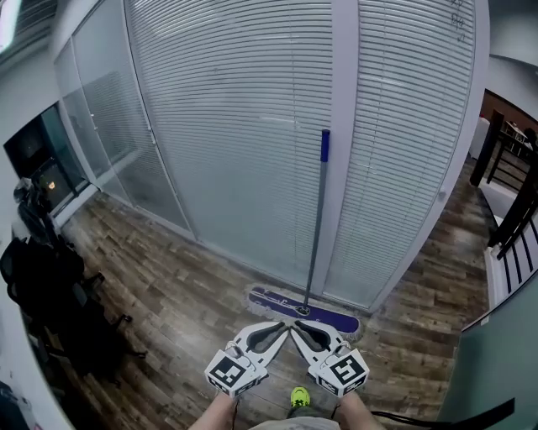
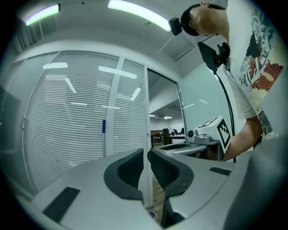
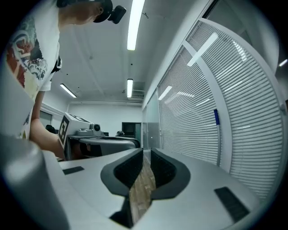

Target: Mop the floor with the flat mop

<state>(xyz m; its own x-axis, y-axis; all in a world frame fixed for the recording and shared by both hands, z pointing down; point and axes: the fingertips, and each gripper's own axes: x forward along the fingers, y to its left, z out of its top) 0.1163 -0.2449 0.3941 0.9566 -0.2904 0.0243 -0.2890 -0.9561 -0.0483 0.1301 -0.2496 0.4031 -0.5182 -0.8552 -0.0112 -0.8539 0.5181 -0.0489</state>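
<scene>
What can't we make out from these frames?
- Flat mop head: head view, near edge covered by left gripper and right gripper; contact unclear.
- Mop handle: both gripper views, lower part behind the gripper bodies; only the blue grip shows clearly.
- Dark bundle: head view, left edge, too dark, cut off.

Even strip-light (image 3: 134, 22), warped, perhaps soft edges

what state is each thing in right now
mop: standing against the wall, head on the floor, unheld
left tool: shut, empty
right tool: shut, empty
blinds: down, slats closed
ceiling lights: on
</scene>
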